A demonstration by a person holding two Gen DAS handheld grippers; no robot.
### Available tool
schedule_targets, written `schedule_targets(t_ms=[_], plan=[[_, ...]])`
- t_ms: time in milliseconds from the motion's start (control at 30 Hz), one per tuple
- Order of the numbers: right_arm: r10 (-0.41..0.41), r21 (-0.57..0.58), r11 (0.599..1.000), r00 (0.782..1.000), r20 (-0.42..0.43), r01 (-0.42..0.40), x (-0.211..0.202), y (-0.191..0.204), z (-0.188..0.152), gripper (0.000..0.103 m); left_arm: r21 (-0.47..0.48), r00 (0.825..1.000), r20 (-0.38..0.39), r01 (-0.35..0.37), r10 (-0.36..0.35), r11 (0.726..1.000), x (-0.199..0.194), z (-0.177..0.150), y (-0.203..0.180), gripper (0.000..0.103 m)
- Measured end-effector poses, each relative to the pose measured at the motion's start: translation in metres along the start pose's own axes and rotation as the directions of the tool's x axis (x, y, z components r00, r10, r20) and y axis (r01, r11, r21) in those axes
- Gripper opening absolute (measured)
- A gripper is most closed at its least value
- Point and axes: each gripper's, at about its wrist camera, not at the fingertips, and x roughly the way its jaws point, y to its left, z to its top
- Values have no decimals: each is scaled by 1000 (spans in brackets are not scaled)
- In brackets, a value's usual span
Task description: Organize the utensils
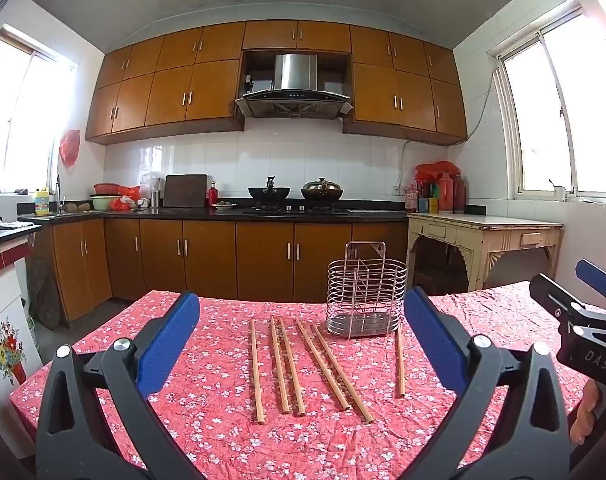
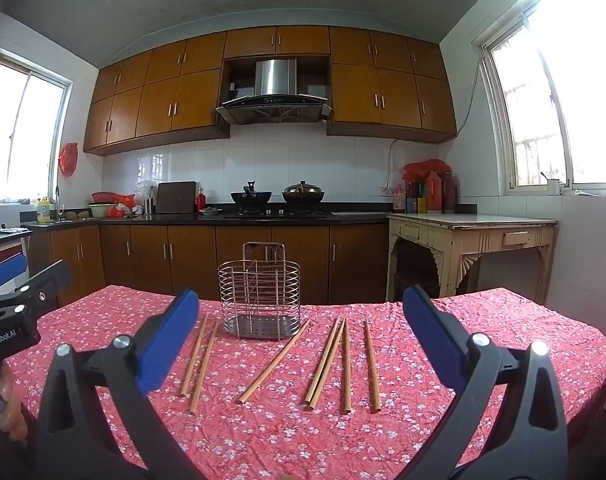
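Both your left gripper [image 1: 301, 334] and right gripper [image 2: 301, 334] have fingers spread, empty; chopsticks [image 2: 273, 362] lie on the bench before the wire caddy [image 2: 259, 300]; probably light, stiff, roll-prone; pinch mid-length.

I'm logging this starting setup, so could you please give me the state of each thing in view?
Left tongs: open, empty.
Right tongs: open, empty.
Wire utensil holder: upright, empty.
Chopsticks: lying loose on the tablecloth, none in the holder.
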Motion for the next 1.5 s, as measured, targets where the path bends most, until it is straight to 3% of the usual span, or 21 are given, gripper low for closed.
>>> schedule_targets(t_ms=[1500], plan=[[0, 5, 1000, 1000, 2, 0, 0, -2, -4, 99, -2, 1000, -4, 2, -2, 1000, 0, 0, 0, 101]])
